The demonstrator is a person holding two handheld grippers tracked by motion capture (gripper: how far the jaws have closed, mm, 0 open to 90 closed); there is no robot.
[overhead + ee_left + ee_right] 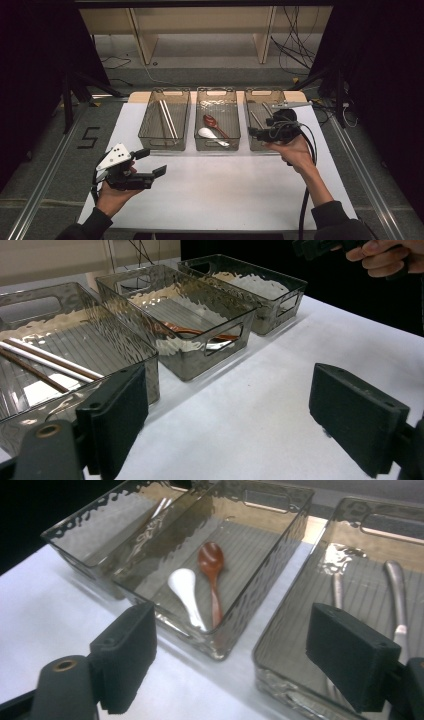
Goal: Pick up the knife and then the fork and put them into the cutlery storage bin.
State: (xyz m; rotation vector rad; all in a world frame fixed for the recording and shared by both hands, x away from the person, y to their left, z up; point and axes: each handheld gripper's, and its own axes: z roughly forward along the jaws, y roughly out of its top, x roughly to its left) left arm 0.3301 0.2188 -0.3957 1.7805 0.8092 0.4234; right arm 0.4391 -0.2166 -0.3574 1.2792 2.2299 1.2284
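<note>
Wide-open, empty fingers of both grippers hover over white table [225,190] holding three clear bins [216,120], dark room around.

I work in what looks like a lab set up for recording: my white table [215,190] stands between black curtains [35,75], with metal rails [47,175] on the grey floor. Loose cables [295,47] trail by a bare wooden shelf [200,30], and a "5" [89,137] is taped on the floor.
</note>
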